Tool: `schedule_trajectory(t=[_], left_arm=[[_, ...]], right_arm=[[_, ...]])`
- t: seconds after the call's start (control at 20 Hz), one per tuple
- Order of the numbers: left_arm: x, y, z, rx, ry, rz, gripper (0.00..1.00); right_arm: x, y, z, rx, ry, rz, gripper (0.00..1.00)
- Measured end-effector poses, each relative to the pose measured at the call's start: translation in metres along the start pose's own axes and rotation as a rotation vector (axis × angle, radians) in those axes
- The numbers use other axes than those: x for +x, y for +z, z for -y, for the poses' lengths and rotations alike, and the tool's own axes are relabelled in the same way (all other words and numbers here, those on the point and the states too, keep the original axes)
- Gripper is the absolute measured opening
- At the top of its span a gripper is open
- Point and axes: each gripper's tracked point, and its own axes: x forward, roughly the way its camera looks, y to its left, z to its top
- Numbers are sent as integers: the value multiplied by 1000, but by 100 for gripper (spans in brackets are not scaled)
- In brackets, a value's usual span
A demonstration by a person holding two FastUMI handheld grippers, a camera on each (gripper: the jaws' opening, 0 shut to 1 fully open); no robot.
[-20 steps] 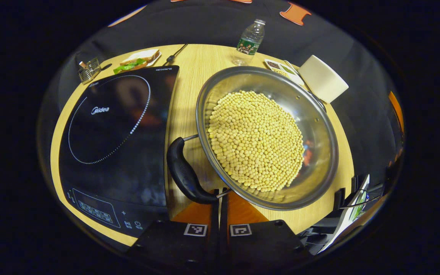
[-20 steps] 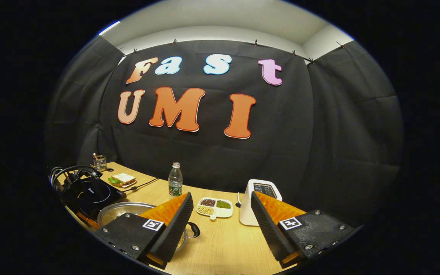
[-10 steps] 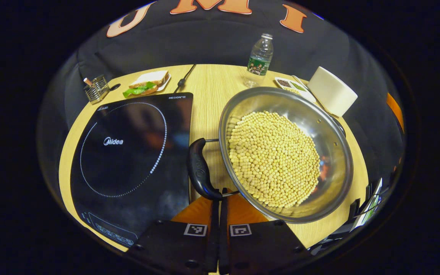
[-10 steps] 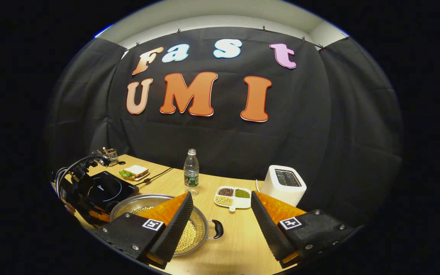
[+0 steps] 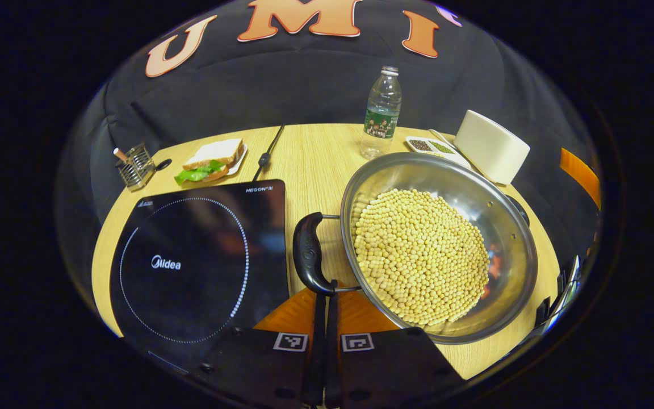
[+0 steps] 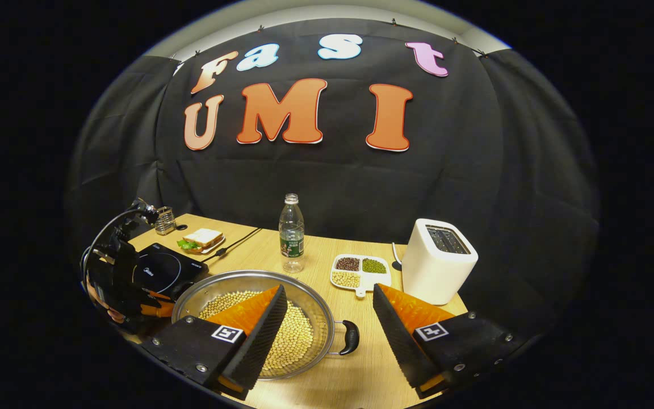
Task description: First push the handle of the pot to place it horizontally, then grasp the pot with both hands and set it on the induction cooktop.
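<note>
The wide stainless-steel pot point(image 5: 439, 244), brimful of yellow soybeans point(image 5: 420, 255), probably heavy, sits mid-bench beside the black induction cooktop point(image 5: 199, 255). Left gripper point(image 5: 325, 295), pressed together, touches its black handle point(image 5: 307, 253); right gripper point(image 6: 330, 318) hovers spread.

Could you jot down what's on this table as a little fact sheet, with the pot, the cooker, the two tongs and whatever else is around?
pot: steel, full of yellow beans, on the table beside the cooker
pot handles: black, one each side; near one at the left tongs' tips
cooker: black, nothing on it
left tongs: shut
right tongs: open, above the pot's far handle
also there: bottle, toaster, sandwich, bean dish
</note>
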Motion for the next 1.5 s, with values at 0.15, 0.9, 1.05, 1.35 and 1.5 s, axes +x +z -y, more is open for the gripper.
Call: schedule_trajectory(t=[0.15,0.9,1.05,1.35,1.5], left_arm=[[9,9,1,25,-12,27,8],[-50,72,-1,227,-35,202,60],[-59,101,8,172,-91,233,94],[-40,120,17,52,-177,98,94],[-20,107,24,31,-190,32,97]], right_arm=[[7,-9,1,10,-15,-33,95],[24,-40,17,56,-39,-161,95],[25,-46,16,70,-34,-191,95],[27,-55,18,105,-22,-251,95],[30,-63,22,99,-32,-277,95]])
